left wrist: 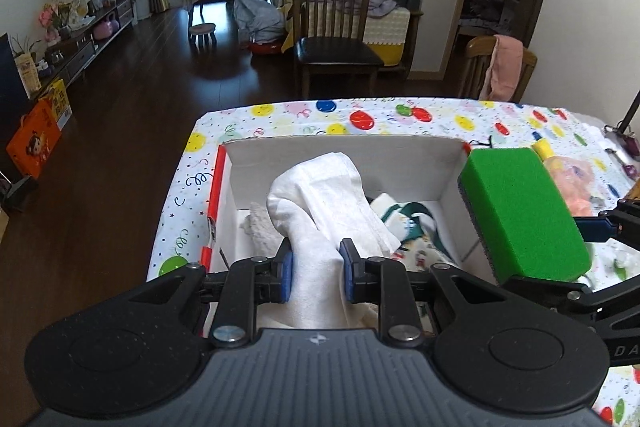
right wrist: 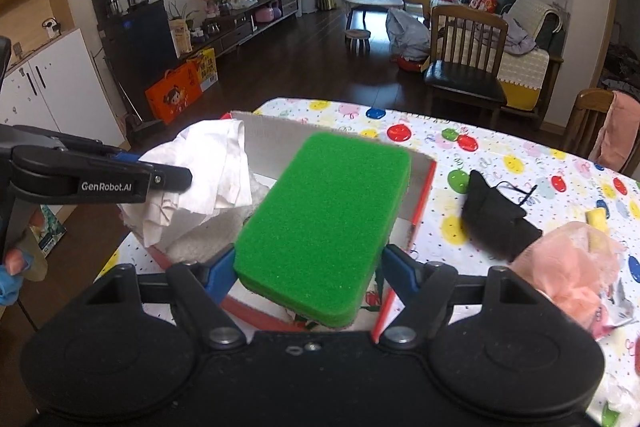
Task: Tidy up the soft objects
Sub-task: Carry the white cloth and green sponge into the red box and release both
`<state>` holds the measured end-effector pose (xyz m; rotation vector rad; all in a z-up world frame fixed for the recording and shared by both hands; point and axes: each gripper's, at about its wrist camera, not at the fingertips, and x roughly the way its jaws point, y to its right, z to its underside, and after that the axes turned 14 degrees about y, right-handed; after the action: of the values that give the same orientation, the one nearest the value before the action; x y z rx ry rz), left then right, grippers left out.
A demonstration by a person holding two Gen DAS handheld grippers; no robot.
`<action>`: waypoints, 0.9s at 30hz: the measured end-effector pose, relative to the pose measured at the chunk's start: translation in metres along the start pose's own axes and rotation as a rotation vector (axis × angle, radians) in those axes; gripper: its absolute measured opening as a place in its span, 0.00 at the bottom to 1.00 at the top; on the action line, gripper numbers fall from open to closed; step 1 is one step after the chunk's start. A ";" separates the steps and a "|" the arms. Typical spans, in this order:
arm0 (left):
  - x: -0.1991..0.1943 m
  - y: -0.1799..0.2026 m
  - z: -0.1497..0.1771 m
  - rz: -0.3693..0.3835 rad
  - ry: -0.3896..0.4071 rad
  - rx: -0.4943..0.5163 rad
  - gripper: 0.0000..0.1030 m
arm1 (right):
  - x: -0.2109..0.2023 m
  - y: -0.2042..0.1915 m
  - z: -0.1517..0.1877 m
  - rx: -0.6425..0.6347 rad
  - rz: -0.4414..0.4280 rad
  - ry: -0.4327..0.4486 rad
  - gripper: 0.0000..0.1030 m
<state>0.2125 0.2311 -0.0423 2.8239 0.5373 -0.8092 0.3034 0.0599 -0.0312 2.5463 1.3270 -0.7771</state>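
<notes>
My left gripper [left wrist: 316,263] is shut on a white cloth [left wrist: 324,203] and holds it over the open white cardboard box [left wrist: 344,155] on the table. The cloth also shows in the right wrist view [right wrist: 204,171]. My right gripper [right wrist: 308,267] is shut on a green sponge [right wrist: 324,223] and holds it above the box's right wall [right wrist: 420,195]. In the left wrist view the sponge [left wrist: 520,211] hangs over the box's right side. A patterned green and white cloth [left wrist: 412,227] and a fluffy white cloth [left wrist: 260,227] lie inside the box.
The table wears a balloon-print cloth [right wrist: 500,155]. A black fabric piece [right wrist: 496,219], a pink mesh puff [right wrist: 568,267] and a yellow item [right wrist: 596,219] lie right of the box. Wooden chairs [left wrist: 332,39] stand beyond the table's far edge.
</notes>
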 end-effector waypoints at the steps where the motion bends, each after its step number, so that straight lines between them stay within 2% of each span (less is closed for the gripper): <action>1: 0.005 -0.003 0.000 -0.002 -0.005 0.002 0.23 | 0.005 -0.001 0.001 -0.002 0.009 -0.006 0.73; 12: 0.056 -0.005 0.001 0.000 -0.070 0.057 0.23 | 0.059 -0.015 0.010 -0.030 0.040 -0.083 0.73; 27: 0.107 -0.010 0.015 0.008 -0.207 0.078 0.22 | 0.096 -0.032 0.018 -0.053 0.044 -0.162 0.73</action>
<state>0.2862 0.2680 -0.1131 2.7636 0.4719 -1.1279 0.3161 0.1412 -0.0937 2.4060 1.2209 -0.9048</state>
